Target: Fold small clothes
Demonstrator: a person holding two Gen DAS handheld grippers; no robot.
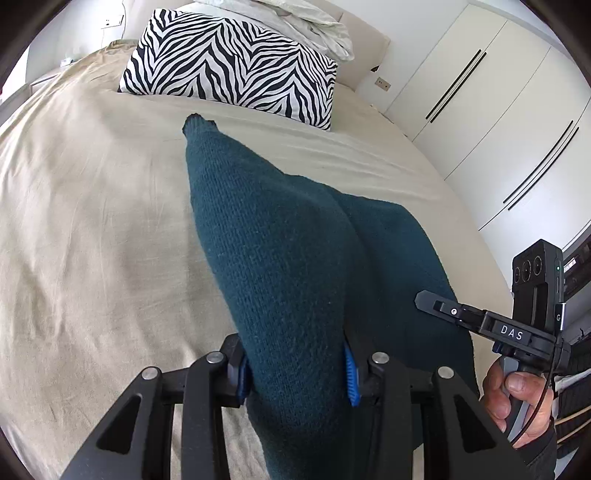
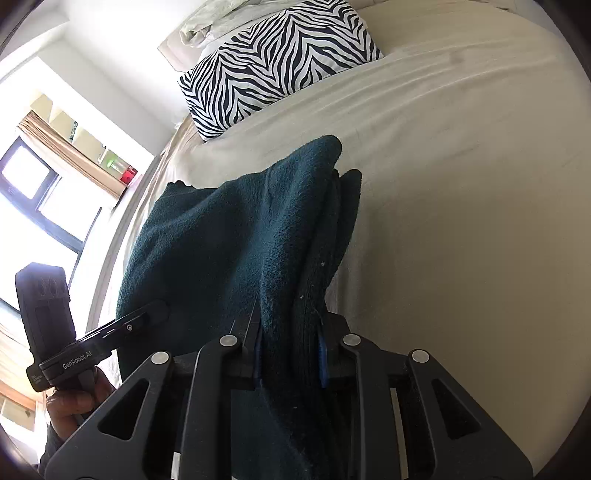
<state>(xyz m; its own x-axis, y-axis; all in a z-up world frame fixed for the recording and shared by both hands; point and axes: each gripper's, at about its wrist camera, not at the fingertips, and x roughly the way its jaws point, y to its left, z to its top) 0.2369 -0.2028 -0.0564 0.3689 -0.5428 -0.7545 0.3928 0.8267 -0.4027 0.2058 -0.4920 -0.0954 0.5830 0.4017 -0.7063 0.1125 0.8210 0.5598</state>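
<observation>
Bunching thick teal knit sweater [image 1: 280,258], left tool [image 1: 297,373] and right tool [image 2: 290,360] each clench ridges above smooth beige sheet [image 1: 92,221].

— Black angular linkage arms on the left gripper [image 1: 297,373], silver round pivot pins, ribbed blue pads [image 1: 352,378].
— Same on the right gripper [image 2: 290,363]. "DAS" lettering there, "GenRobot.AI" here; bare skin on the right hand [image 1: 511,398].

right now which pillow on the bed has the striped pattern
The zebra pillow, black and white, lying in front of the plain white pillow.
</observation>
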